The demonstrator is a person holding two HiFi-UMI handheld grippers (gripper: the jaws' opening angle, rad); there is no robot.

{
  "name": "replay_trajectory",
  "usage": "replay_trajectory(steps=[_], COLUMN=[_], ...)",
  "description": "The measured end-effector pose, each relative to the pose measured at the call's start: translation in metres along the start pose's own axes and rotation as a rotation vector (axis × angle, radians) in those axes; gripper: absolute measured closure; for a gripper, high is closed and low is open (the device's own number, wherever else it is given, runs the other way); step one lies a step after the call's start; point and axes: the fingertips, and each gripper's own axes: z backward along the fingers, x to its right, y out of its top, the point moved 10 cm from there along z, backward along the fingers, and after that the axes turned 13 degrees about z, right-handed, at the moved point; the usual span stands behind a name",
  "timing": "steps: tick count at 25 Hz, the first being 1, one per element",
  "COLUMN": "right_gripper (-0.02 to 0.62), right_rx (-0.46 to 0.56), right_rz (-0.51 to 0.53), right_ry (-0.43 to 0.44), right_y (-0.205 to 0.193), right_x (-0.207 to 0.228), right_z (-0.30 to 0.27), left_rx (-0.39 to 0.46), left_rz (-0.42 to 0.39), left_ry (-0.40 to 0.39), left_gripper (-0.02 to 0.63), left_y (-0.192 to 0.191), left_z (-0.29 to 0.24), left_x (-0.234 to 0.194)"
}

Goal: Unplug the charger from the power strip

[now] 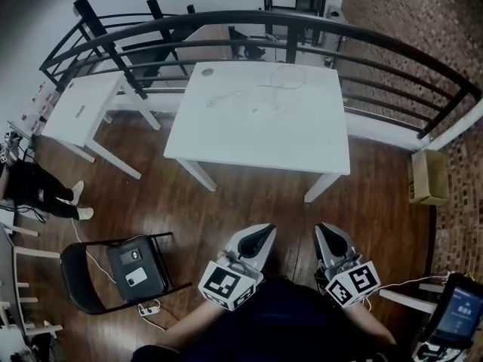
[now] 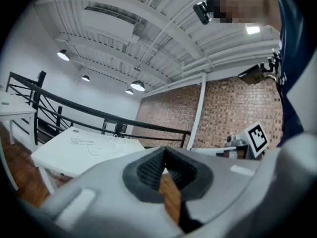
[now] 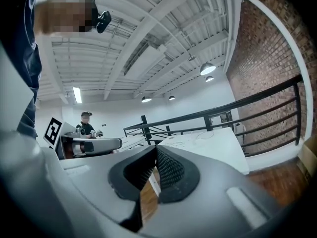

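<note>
A square white counter [image 1: 302,145] on slanted legs stands in the middle of a dark wooden plank floor [image 1: 249,194], well ahead of both grippers. Thin white cords [image 1: 260,100] with small white pieces lie loosely on its far half, one cord curled in a loop near the far edge. They are too small to tell the charger from the power strip.

The left gripper [image 1: 264,234] and the right gripper [image 1: 326,232] are side by side at the near edge of the head view, both pointing toward the counter. Each is clenched on nothing, its ribbed black pads meeting at the tips.

A curved black metal railing [image 1: 249,21] runs behind the counter, and a red brick wall [image 1: 423,21] rises to the right. A smaller white table [image 1: 75,111] stands to the left, beside the railing. On the near left, a black folding chair [image 1: 83,274] carries a black boxy device [image 1: 136,270]. A brown cardboard box [image 1: 429,176] sits by the right wall. The ceiling is white, with beams and hanging lamps.
</note>
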Motion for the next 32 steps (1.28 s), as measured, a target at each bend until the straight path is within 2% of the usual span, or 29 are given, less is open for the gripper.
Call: replay_trajectory(steps=[6,13,18,23,27,32], right_gripper=[0.584,0.584,0.584,0.584,0.584,0.568], right_rx=[-0.032,-0.06,-0.096,-0.107,-0.091,-0.088], right_rz=[-0.001,0.006,0.01,-0.005,-0.006,-0.002], right_ry=[-0.04,-0.041,-0.064,-0.068,-0.025,0.03], right_y=[0.017,0.027,0.03,0.027,0.026,0.031], right_x=[0.001,-0.004,0.007,0.028,0.055,0.114], right_z=[-0.074,-0.144,-0.169,-0.188,-0.214,-0.252], left_rx=[0.017,0.005,-0.015,-0.016,-0.005,-0.029], left_rz=[-0.029,0.003,0.046,0.035,0.001,-0.015], left_ry=[-0.005,-0.007,-0.004,0.001,0.05,0.148], left_gripper=[0.6,0.6,0.6,0.6,0.6,0.592], left_y=[0.04,0.071,0.079,0.086,0.094,0.095], left_z=[-0.015,-0.03,-0.051,-0.076,-0.1,-0.151], left_x=[-0.07,-0.135,-0.162,-0.175,-0.188,-0.209])
